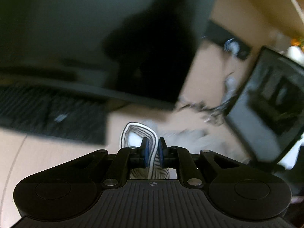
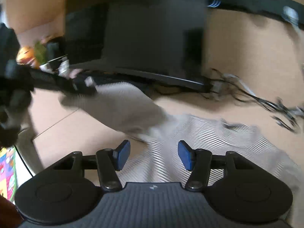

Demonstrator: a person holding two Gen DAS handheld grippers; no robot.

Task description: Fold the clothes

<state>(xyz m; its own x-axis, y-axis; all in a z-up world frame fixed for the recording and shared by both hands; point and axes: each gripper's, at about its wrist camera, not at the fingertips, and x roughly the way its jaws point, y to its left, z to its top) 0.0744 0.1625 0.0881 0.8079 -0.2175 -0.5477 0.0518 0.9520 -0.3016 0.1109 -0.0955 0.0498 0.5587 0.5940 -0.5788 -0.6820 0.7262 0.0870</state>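
A white garment with thin dark stripes [image 2: 199,140] lies on the tan table in the right wrist view. One part of it is lifted up and to the left [image 2: 121,104], where the left gripper [image 2: 83,87] holds it. In the left wrist view my left gripper [image 1: 153,150] is shut on a fold of the striped cloth [image 1: 138,133], which loops up between the blue pads [image 1: 145,152]. My right gripper [image 2: 153,154] is open and empty, just above the flat part of the garment. Both views are blurred by motion.
A dark monitor [image 2: 152,28] and a black keyboard [image 1: 47,110] stand at the back of the table [image 2: 76,129]. A tangle of cables [image 2: 266,102] lies at the right. A second screen [image 1: 269,102] leans at the right in the left wrist view.
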